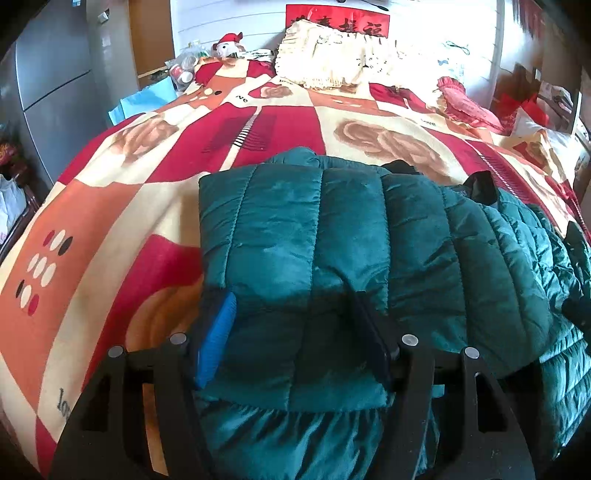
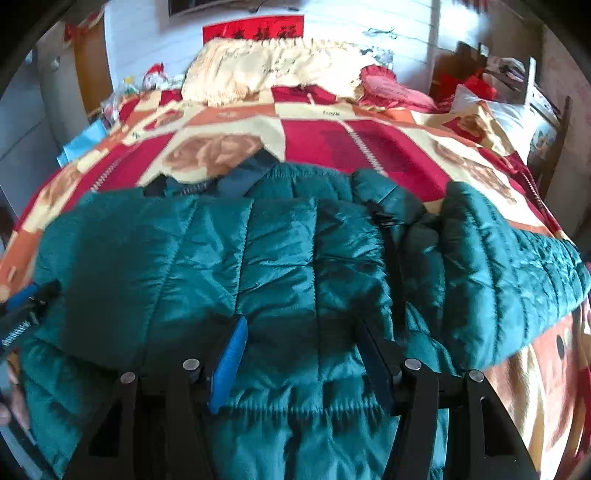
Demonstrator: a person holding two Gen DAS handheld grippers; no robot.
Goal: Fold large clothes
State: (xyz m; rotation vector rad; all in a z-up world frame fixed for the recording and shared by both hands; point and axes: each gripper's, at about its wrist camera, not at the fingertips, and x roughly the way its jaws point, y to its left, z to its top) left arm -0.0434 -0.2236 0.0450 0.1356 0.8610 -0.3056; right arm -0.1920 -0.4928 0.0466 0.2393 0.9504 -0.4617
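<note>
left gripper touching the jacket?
Cannot tell. Left wrist view: left gripper straddles a jacket fold, but contact at the blue pad isn't plain.

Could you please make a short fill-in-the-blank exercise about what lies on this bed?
1. The quilted jacket on the bed is dark ____.
2. The jacket lies on a bedspread patterned in red, orange and ____.
3. Each gripper, left and right, has one finger pad coloured ____.
4. On the wall behind the bed hangs a ____ banner.

Missing words: green; cream; blue; red
</note>
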